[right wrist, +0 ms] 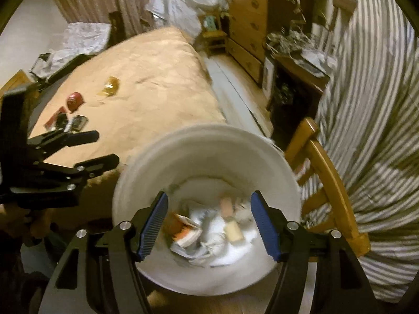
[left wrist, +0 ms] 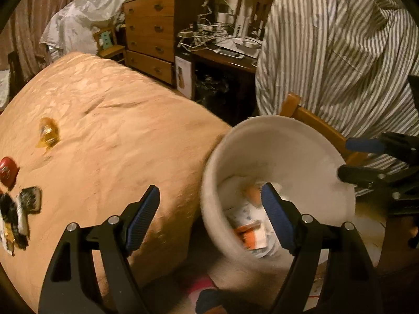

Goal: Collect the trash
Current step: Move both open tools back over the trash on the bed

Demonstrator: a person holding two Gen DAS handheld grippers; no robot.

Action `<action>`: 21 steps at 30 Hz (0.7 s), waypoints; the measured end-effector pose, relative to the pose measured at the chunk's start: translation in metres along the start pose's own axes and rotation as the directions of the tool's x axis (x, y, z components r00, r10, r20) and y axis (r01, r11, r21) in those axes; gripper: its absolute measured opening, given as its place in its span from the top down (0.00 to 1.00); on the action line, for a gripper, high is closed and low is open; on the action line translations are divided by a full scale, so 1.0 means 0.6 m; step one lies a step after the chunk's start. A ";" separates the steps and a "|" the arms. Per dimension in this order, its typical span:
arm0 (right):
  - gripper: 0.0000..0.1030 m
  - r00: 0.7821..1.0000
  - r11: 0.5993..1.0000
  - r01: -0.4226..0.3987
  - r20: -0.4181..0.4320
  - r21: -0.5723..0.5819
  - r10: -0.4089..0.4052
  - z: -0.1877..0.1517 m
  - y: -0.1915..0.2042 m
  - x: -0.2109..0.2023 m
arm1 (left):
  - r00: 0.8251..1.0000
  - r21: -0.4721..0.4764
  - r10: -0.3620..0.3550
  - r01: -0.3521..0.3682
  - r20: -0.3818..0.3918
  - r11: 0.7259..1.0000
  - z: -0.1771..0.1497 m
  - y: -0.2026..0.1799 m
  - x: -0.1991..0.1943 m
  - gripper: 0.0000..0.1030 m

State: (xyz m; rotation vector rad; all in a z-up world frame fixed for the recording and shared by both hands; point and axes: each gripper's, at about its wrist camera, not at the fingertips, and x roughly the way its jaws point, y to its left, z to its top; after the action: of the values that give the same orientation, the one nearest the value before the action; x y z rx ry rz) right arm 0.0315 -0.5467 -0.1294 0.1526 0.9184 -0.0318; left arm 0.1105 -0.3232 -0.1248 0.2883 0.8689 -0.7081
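1. Here we hold the left tongs [left wrist: 209, 214] spread wide with nothing between the blue pads, hanging over the edge of the bed [left wrist: 110, 120] beside the white bin [left wrist: 277, 136].
2. We hold the right tongs [right wrist: 209, 225] wide apart and empty too, straight above the mouth of the white bin [right wrist: 209, 141].
3. The bin stands on the floor against the bed's near corner, with a wooden chair [right wrist: 324, 172] just on its other side.
4. Inside the bin we see crumpled white paper [right wrist: 225, 238], an orange-and-white packet [right wrist: 186, 231] and a pale small block [right wrist: 234, 231]; motion blur hides finer detail.
5. Out on the bed, well apart from the bin, more trash lies: an amber wrapper [left wrist: 48, 132], a red round piece [left wrist: 7, 171] and a cluster of dark wrappers [left wrist: 19, 214].
6. A striped shirt [left wrist: 340, 52] hangs over the chair, behind the bin.
7. Beyond the bed stands a wooden chest of drawers [left wrist: 153, 31], next to a cluttered worktop [left wrist: 225, 57].
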 end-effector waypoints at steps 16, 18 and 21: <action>0.34 0.957 0.942 -0.260 0.072 -0.213 0.281 0.038 0.327 0.057 | 0.964 -0.321 0.265 -0.254 -0.012 0.912 -0.176 0.371 -0.115 0.29; 0.34 0.951 0.934 -0.283 0.060 -0.217 0.302 0.036 0.354 0.069 | 0.950 -0.357 0.311 -0.302 -0.032 0.884 -0.208 0.431 -0.130 0.30; 0.34 0.944 0.923 -0.312 0.033 -0.225 0.327 0.035 0.389 0.090 | 0.927 -0.405 0.368 -0.363 -0.069 0.839 -0.252 0.516 -0.152 0.33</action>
State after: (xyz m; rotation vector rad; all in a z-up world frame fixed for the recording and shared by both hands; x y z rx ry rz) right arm 0.1024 -0.3166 -0.1322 0.0965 0.8117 0.3646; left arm 0.1882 0.0228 -0.1627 0.0641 0.8977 -0.1571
